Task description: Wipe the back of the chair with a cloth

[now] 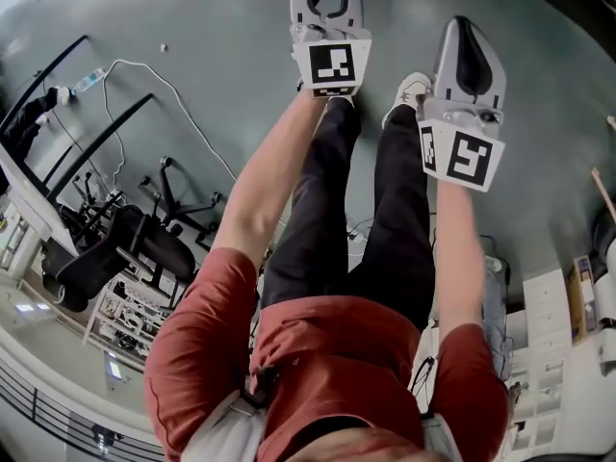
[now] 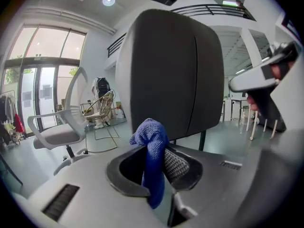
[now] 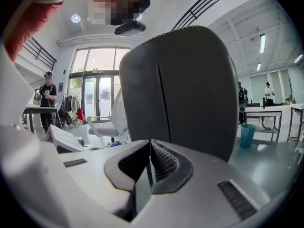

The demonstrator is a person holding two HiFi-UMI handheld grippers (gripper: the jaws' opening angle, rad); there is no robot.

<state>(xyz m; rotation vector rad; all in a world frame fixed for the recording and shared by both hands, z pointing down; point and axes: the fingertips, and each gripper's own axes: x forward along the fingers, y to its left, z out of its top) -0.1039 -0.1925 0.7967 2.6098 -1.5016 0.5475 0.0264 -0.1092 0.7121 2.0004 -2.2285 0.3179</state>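
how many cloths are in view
1 for sure: the blue cloth pinched in the left gripper's jaws, before the chair back. A small blue thing far off in the right gripper view is too small to tell.

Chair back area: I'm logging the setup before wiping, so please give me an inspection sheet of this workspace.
Surface: grey chair back, upright ahead of both tongs.
Job's things: blue cloth, bunched.
Clutter: black office chairs standing on the floor.
Grippers: left tongs shut on the blue cloth; right tongs shut, empty.
Cables: white cable lying across the grey floor.
Surroundings: white chair, windows, teal bin.
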